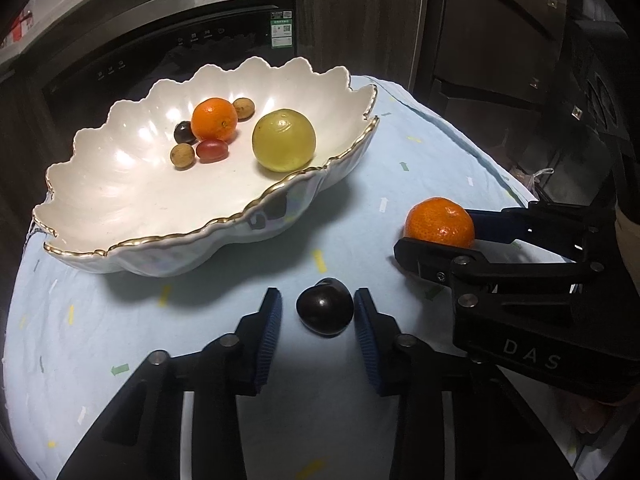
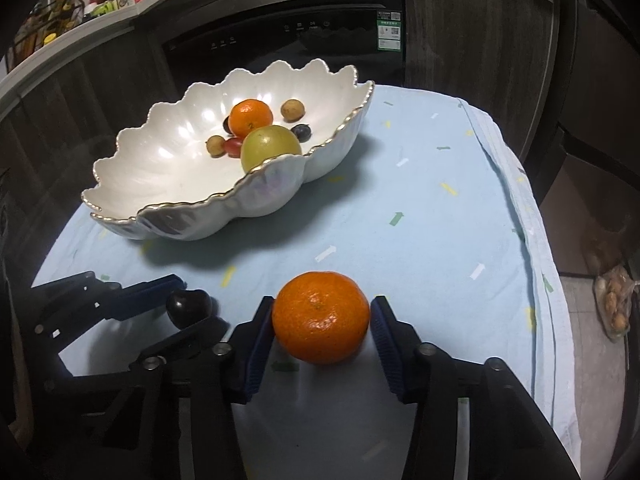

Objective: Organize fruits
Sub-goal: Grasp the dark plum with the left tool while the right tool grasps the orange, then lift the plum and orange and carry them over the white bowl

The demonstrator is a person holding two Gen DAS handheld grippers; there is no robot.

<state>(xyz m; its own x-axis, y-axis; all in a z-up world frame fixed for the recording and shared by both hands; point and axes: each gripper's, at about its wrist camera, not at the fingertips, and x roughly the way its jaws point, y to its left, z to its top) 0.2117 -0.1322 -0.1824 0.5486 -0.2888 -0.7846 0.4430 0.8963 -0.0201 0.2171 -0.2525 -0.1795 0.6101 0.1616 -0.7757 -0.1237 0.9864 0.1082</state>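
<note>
A white shell-shaped bowl (image 1: 132, 204) with a gold rim holds an orange, a yellow-green fruit (image 1: 284, 140) and several small fruits. It also shows in the right wrist view (image 2: 264, 192). A dark plum (image 1: 325, 311) lies on the cloth between the fingers of my left gripper (image 1: 318, 312), which is open with small gaps on both sides. A mandarin (image 2: 321, 317) lies between the fingers of my right gripper (image 2: 322, 320), which is open, its pads close to or just touching the peel. The mandarin (image 1: 439, 222) and the plum (image 2: 189, 306) each show in the other view.
The table is covered with a light blue cloth (image 2: 420, 184) with small arrow marks. A dark oven front (image 2: 304, 36) stands behind the table. A shelf with bottles (image 2: 80, 4) is at the upper left. A bag of small fruits (image 2: 614, 306) lies on the floor at right.
</note>
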